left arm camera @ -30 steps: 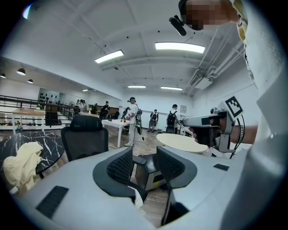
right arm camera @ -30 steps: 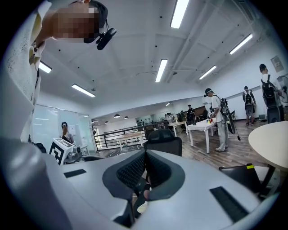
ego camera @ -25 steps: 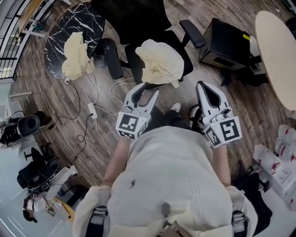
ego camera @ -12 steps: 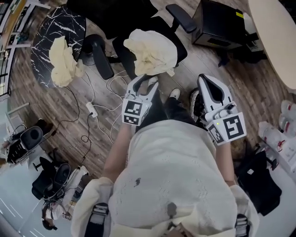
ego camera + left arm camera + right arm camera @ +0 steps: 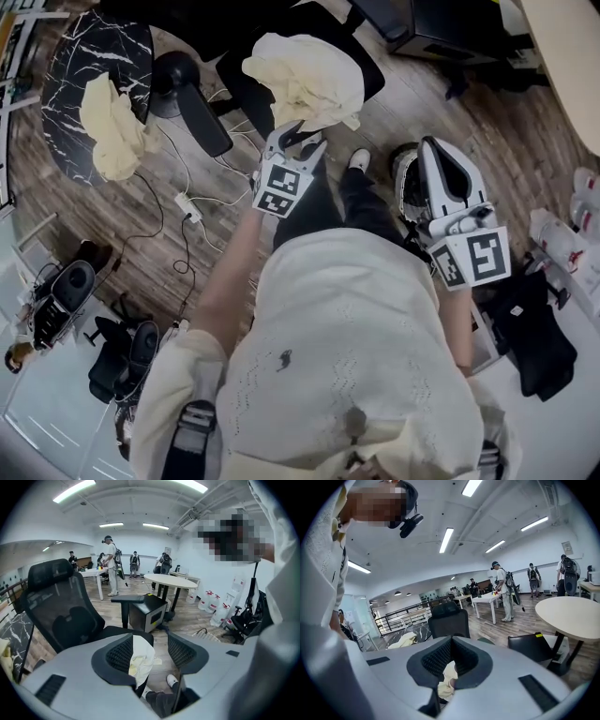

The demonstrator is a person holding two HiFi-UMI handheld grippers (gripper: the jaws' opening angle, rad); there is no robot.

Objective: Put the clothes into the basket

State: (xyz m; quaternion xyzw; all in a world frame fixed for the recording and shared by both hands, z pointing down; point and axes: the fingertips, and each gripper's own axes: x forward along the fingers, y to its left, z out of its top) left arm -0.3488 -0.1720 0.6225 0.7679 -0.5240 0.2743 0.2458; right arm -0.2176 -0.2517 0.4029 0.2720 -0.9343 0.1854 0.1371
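Left gripper [image 5: 298, 139] fingers opening toward that soft, light garment [image 5: 305, 80], best pinched at a bunched fold; right gripper [image 5: 435, 150] fingers closed, empty.

Floor: dark wood planks [image 5: 122, 225] under everything in front of me.
Office chair: black, mesh back [image 5: 56, 597], straight ahead, armrests out to both sides.
Marble table: round, black with white veins [image 5: 64, 54], on my left.
Power strip: white [image 5: 188, 206], lying on the planks between the marble table and me.
Cabinet: low black box [image 5: 147, 613], just behind the chair.
Round table: pale top [image 5: 171, 580], dark legs, beyond the cabinet.
Water bottles: a cluster [image 5: 209, 605] against the far wall.
Bag: black [image 5: 539, 328], on the white floor at my right.
People: several standing [image 5: 111, 564] near a white table [image 5: 486, 599] at the far end.
Railing: black bars [image 5: 398, 613].
Ceiling lights: long strips [image 5: 446, 540], lit.
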